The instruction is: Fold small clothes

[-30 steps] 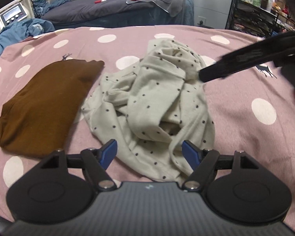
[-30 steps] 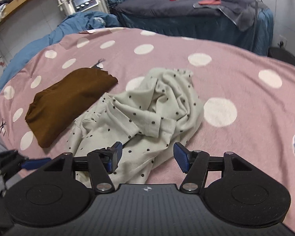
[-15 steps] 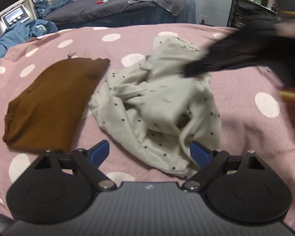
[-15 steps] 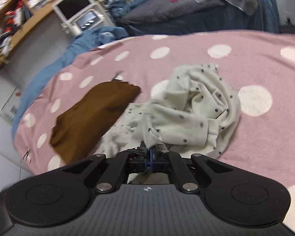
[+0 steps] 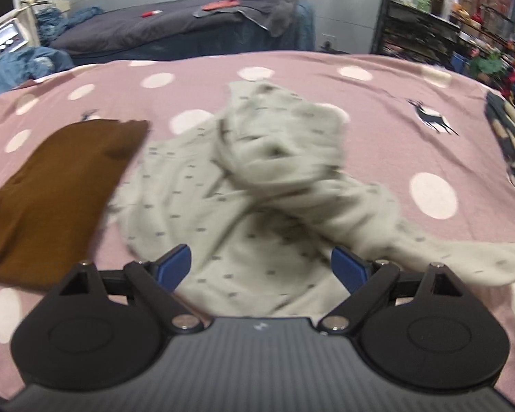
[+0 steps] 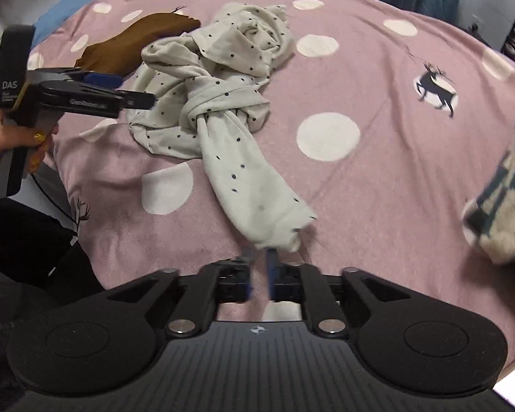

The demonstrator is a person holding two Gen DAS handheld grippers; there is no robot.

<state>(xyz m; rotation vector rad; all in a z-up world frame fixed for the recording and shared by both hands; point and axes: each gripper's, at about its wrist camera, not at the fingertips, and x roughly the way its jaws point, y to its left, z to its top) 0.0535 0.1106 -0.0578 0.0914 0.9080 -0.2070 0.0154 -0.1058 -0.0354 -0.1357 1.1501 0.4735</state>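
Observation:
A cream dotted garment [image 5: 243,185] lies crumpled on the pink polka-dot bedspread [image 5: 412,110]. One sleeve is stretched out to the right toward my right gripper [image 6: 261,264], whose jaws stand slightly apart with the cuff [image 6: 278,230] at their tips; the hold looks loosened. My left gripper [image 5: 261,267] is open and empty, hovering over the garment's near edge. It also shows in the right wrist view [image 6: 120,92], beside the garment's [image 6: 216,79] left side.
A folded brown garment [image 5: 51,185] lies left of the cream one. A dark checked cloth [image 6: 498,189] lies at the bed's right edge. A dark bed [image 5: 175,31] and a shelf rack [image 5: 429,31] stand behind.
My right gripper shut on the sleeve cuff and pulled it out to the right, stretching the sleeve. Its jaws now stand a little apart. My left gripper stayed open.

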